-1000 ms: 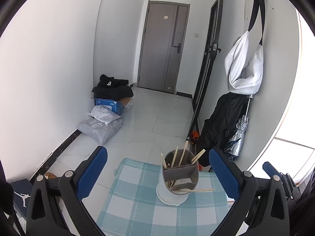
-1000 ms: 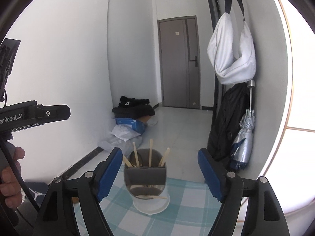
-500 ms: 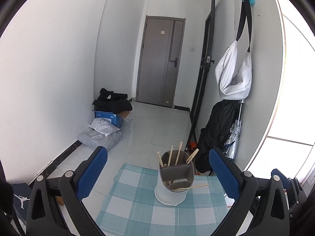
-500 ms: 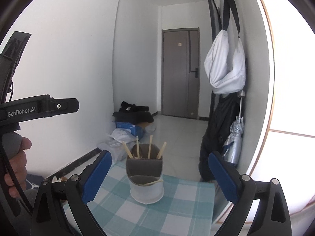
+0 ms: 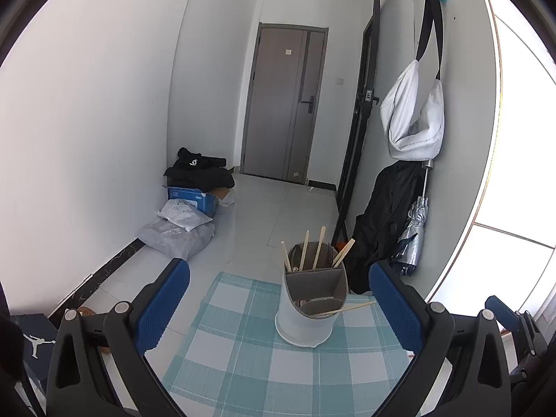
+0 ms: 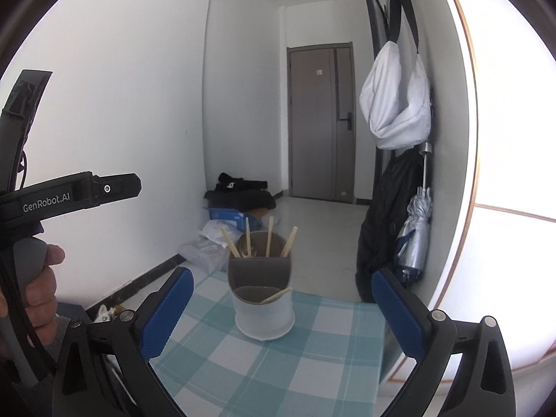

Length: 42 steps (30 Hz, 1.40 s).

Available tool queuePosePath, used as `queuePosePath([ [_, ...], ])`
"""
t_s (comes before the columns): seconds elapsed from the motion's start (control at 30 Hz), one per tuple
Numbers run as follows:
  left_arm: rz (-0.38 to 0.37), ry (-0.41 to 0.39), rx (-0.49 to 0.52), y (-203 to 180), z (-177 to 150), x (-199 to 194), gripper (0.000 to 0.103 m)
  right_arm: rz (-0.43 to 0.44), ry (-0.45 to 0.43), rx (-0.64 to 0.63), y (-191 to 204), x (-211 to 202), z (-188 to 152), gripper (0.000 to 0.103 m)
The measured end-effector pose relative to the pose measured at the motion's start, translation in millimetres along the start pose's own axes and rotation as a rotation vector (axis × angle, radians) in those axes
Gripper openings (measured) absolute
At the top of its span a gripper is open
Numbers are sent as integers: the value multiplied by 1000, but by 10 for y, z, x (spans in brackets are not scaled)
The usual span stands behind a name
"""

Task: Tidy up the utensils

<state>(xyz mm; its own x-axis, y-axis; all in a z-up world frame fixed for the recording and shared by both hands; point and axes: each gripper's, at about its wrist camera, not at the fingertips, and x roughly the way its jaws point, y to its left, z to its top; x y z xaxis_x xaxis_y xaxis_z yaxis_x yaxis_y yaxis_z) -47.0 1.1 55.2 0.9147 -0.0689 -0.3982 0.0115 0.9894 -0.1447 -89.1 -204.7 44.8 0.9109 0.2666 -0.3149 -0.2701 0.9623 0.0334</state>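
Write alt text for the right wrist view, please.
A white utensil holder with wooden chopsticks stands on a checked tablecloth, ahead of the open, empty right gripper. A hand holds the left gripper at the left edge.

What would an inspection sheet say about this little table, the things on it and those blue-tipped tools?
Surface: table with a checked cloth.
Job's things: utensil holder with compartments; four chopsticks upright at the back, one chopstick lying tilted in the front compartment.
Clutter: nothing else seen on the cloth.
Grippers: left tool open, empty; right tool open, empty, its jaws have just been opening.
Cables: black cable by the hand.
Surroundings: door, white bag hung, umbrella, blue box on the floor.
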Motion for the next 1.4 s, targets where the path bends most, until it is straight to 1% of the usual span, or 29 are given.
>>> queuePosePath([
  [0.1, 6, -10, -1, 35, -88, 22, 101, 8, -1, 11, -7, -18, -73, 103],
  [0.2, 8, -11, 20, 38, -174, 61, 101, 3, -3, -5, 18, -13, -150, 103],
  [0.33, 17, 8, 34, 56, -295, 142, 101, 10, 20, 12, 13, 32, -245, 103],
  [0.4, 19, 19, 34, 79, -359, 188, 101, 6, 32, 24, 1, 57, -287, 103],
  [0.47, 42, 27, 39, 99, -425, 232, 101, 3, 48, 32, -11, 87, -316, 103],
  [0.53, 40, 41, 36, 122, -468, 269, 101, -6, 63, 34, -16, 121, -350, 103],
  [0.63, 34, 56, 31, 132, -491, 302, 101, -17, 83, 38, -17, 174, -397, 103],
  [0.73, 30, 50, 39, 117, -499, 274, 101, -21, 100, 56, -36, 213, -428, 103],
  [0.9, 15, 50, 56, 96, -523, 217, 101, -42, 96, 41, -29, 222, -444, 103],
  [1.0, 23, 40, 75, 76, -528, 203, 101, -49, 89, 31, -31, 223, -443, 103],
  [1.27, 9, 66, 39, 122, -535, 245, 101, -53, 85, 23, -21, 213, -452, 103],
  [1.4, 15, 64, 53, 93, -548, 237, 101, -55, 87, 16, -4, 204, -458, 103],
])
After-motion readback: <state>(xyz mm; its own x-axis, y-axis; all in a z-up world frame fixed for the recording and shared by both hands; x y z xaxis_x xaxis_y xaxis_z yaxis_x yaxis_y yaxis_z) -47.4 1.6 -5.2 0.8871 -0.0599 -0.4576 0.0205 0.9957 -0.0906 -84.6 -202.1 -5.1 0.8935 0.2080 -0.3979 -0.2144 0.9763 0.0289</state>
